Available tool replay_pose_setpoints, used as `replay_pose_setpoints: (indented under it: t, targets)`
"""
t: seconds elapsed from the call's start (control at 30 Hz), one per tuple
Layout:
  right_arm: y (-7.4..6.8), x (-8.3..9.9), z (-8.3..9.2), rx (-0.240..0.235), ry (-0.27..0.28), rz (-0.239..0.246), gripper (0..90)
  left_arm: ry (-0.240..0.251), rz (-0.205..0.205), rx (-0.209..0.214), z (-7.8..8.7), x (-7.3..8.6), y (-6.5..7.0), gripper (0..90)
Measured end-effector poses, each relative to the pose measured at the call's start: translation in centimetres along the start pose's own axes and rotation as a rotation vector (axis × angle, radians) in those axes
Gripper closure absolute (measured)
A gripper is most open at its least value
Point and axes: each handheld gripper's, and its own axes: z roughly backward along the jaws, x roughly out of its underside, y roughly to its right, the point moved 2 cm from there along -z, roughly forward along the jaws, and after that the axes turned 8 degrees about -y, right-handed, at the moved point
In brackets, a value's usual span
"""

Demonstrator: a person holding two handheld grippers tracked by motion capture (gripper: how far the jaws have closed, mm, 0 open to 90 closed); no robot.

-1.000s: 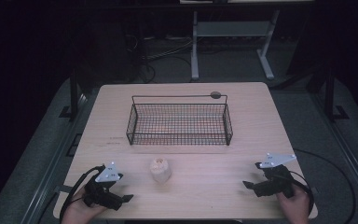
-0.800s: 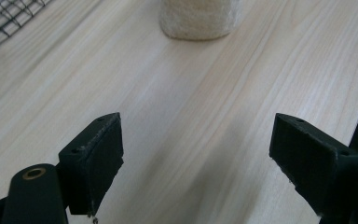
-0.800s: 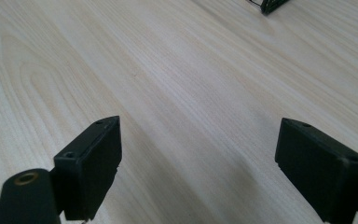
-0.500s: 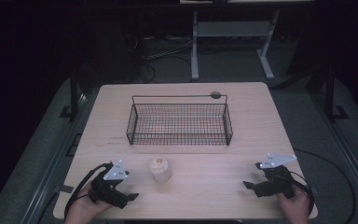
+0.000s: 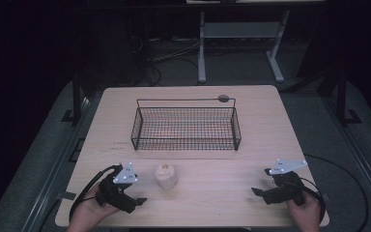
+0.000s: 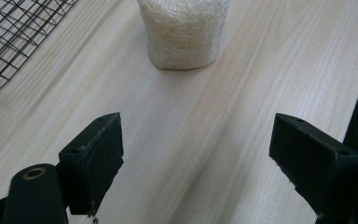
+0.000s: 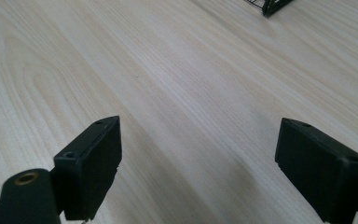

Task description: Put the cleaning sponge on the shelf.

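Though cut off at the top, white mesh-wrapped roll (image 6: 184, 32) ahead of wide-open left gripper (image 6: 198, 154).

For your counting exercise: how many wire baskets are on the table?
1: the black wire basket sits mid-table toward the far edge, beyond the netted cup near the left gripper.

Dim, dark-edged high view; brighter, sharp gripper views, soft shadows on pale table (image 5: 232, 174).

Wire basket (image 5: 186, 126) on wooden table (image 5: 280, 125)
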Motion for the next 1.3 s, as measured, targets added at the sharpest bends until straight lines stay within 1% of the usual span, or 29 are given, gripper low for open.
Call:
replay_pose_setpoints:
  t: [0.17, 0.27, 0.37, 0.47, 0.5, 0.57, 0.7, 0.73, 0.83, 1.1, 1.17, 1.3]
  targets:
    - [-0.1, 0.0, 0.0, 0.000, -0.002, 0.005, 14.2, -0.007, -0.008, 0.009, 0.0, -0.6, 0.0, 16.4]
    - [-0.1, -0.1, 0.0, 0.001, 0.001, 0.000, 14.2, -0.020, -0.019, 0.010, 0.0, -1.0, -0.1, 16.5]
    - [-0.1, -0.1, 0.0, -0.001, 0.001, -0.001, 14.2, -0.023, -0.028, 0.010, 0.1, -1.5, -0.2, 16.4]
    - [-0.1, -0.1, 0.0, 0.000, 0.000, 0.007, 14.2, -0.034, -0.039, 0.011, 0.2, -1.9, -0.3, 16.5]
    - [-0.1, -0.1, 0.0, 0.000, 0.001, 0.010, 14.2, -0.033, -0.036, 0.012, 0.2, -2.0, -0.3, 16.4]
    - [-0.1, -0.1, 0.0, 0.000, 0.000, 0.007, 14.2, -0.044, -0.044, 0.013, 0.2, -2.3, -0.4, 16.5]
    - [-0.1, -0.1, 0.0, -0.002, 0.001, 0.008, 14.2, -0.050, -0.051, 0.018, 0.1, -2.8, -0.4, 16.5]
    - [-0.1, -0.1, 0.0, -0.004, 0.000, 0.009, 14.2, -0.047, -0.047, 0.022, 0.1, -2.9, -0.4, 16.5]
    - [-0.2, -0.2, 0.0, -0.005, 0.001, 0.010, 14.2, -0.059, -0.054, 0.030, 0.0, -3.3, -0.5, 16.4]
    - [-0.3, -0.2, -0.2, -0.005, -0.003, 0.012, 14.2, -0.063, -0.077, 0.031, 0.3, -4.8, -0.7, 16.4]
    - [-0.3, -0.2, -0.1, -0.004, -0.002, 0.010, 14.2, -0.070, -0.089, 0.029, 0.4, -5.1, -0.7, 16.4]
    - [-0.3, -0.2, -0.1, -0.004, -0.001, 0.012, 14.2, -0.074, -0.095, 0.028, 0.3, -5.7, -0.7, 16.4]
